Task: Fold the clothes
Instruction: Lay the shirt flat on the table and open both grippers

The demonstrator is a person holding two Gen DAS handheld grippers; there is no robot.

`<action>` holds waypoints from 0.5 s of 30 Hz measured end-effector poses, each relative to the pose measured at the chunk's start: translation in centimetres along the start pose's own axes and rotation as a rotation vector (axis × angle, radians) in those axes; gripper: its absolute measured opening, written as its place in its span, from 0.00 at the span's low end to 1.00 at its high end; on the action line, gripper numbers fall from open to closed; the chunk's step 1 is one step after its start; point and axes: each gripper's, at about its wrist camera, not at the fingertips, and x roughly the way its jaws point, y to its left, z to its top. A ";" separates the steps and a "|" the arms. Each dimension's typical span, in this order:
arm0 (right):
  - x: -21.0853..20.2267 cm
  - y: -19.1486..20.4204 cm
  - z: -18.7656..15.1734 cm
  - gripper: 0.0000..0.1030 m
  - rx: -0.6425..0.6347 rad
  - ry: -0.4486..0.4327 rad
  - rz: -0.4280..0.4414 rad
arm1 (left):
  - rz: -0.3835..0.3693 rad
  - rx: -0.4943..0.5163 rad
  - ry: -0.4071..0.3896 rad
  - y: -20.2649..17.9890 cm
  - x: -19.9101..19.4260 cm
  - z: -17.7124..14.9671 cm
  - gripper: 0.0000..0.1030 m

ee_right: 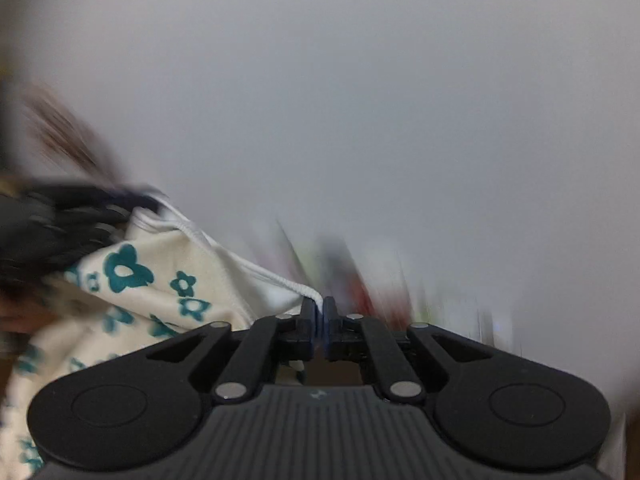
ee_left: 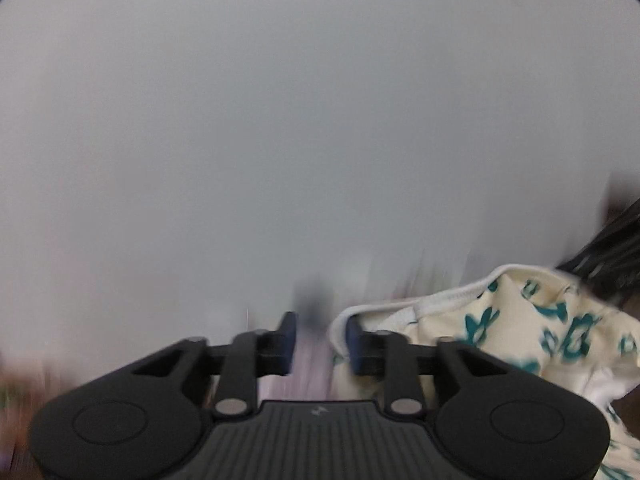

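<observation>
A cream garment with teal flower print and a white ribbed hem hangs in the air between the two grippers. In the left wrist view the garment (ee_left: 532, 332) sits at the lower right; my left gripper (ee_left: 320, 340) is open, and the white hem curls around its right finger (ee_left: 354, 340) without being clamped. In the right wrist view the garment (ee_right: 160, 280) hangs to the left, and my right gripper (ee_right: 319, 320) is shut on the white hem (ee_right: 308, 291). The other gripper (ee_right: 60, 224) shows dark and blurred at the far left.
Both views are motion-blurred. A plain pale wall (ee_left: 320, 120) fills most of each view. Blurred coloured streaks (ee_right: 360, 280) lie low behind the right gripper. The right gripper's dark body (ee_left: 612, 248) shows at the right edge of the left wrist view.
</observation>
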 end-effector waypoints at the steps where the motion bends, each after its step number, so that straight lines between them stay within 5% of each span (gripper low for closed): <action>1: 4.2 -0.9 -2.4 0.04 0.017 0.084 -0.040 | 0.008 0.012 0.139 -0.6 3.8 -2.4 0.27; 3: 12.7 -2.7 -7.2 0.23 0.052 0.252 -0.121 | -0.091 -0.041 0.238 0.3 5.8 -7.1 0.28; 6: 14.2 1.1 -10.7 0.50 0.030 0.224 -0.093 | -0.147 -0.018 0.271 1.4 3.8 -11.9 0.51; 7: 14.5 4.4 -10.7 0.54 0.021 0.226 -0.072 | -0.163 -0.013 0.258 1.4 2.1 -11.3 0.50; 11: 8.9 5.3 -11.5 0.56 0.017 0.177 -0.041 | -0.216 -0.046 0.199 3.2 -4.2 -12.4 0.67; 15: 6.5 8.8 -12.6 0.57 -0.074 0.122 0.077 | -0.218 -0.013 0.201 1.0 -6.3 -14.4 0.68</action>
